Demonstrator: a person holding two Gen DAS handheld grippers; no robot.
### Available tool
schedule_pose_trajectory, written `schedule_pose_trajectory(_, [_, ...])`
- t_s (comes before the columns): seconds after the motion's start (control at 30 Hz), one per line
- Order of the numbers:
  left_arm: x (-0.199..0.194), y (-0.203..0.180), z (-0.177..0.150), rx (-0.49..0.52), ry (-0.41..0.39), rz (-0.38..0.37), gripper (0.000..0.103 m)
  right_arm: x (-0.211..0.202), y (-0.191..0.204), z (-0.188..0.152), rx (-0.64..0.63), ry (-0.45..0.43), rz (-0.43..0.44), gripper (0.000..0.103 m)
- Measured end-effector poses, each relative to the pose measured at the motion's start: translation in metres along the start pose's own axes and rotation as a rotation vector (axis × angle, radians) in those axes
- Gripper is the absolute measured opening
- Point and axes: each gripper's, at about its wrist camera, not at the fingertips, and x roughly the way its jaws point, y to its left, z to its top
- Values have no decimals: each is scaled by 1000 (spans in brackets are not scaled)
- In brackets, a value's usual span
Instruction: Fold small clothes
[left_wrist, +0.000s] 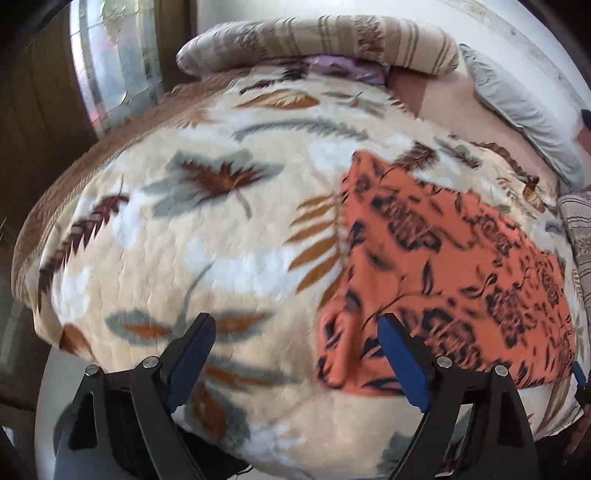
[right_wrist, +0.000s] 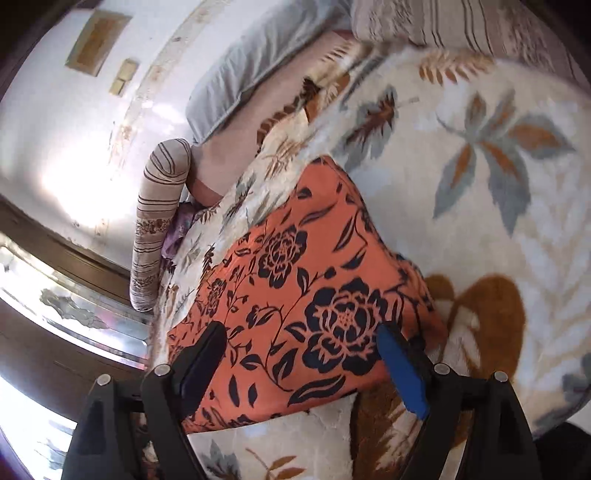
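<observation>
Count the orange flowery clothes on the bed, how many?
1. The orange garment with dark flower print lies spread on the cream leaf-patterned fleece blanket, under the right claw. More might hide out of view.

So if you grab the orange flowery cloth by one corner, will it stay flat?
Probably not. The orange cloth looks thin and already wrinkles at its edge, so it would likely droop. It seems light, and may drag on the fuzzy blanket.

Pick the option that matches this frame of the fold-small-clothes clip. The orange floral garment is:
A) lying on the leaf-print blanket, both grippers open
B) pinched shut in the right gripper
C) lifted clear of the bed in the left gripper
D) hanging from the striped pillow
A: the orange floral garment lies on the leaf-print blanket, and the left gripper and right gripper both show wide-spread fingers clamping nothing.
</observation>
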Motion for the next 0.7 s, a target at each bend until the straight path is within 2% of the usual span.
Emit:
schedule_pose_trajectory(0.1, [8, -20, 23, 64, -11, 8, 90, 15, -15, -3, 63, 62, -27, 86])
schedule_pose_trajectory(0.23, [40, -38, 60, 119, -11, 46, 90, 16, -15, -1, 63, 53, -17, 86])
schedule_pose_trajectory(0.33, [85, -37, 70, 154, 71, 180, 91, 16, -11, -1, 49, 56, -37, 86])
schedule_pose_trajectory(0.43, [89, -23, 65, 113, 60, 130, 91, 12, 16, 8, -32, 41, -24, 86])
schedule_pose_trajectory(0.53, [87, -25, 63, 140, 35, 139, 91, 29, 40, 32, -73, 63, 32, 86])
schedule_pose_trajectory(0.6, [86, -26, 64, 139, 36, 138, 91, 55, 45, 55, -57, 84, 60, 86])
schedule_pose_trajectory(0.7, [89, -24, 66, 122, 47, 120, 92, 117, 25, 91, 27, 168, 21, 86])
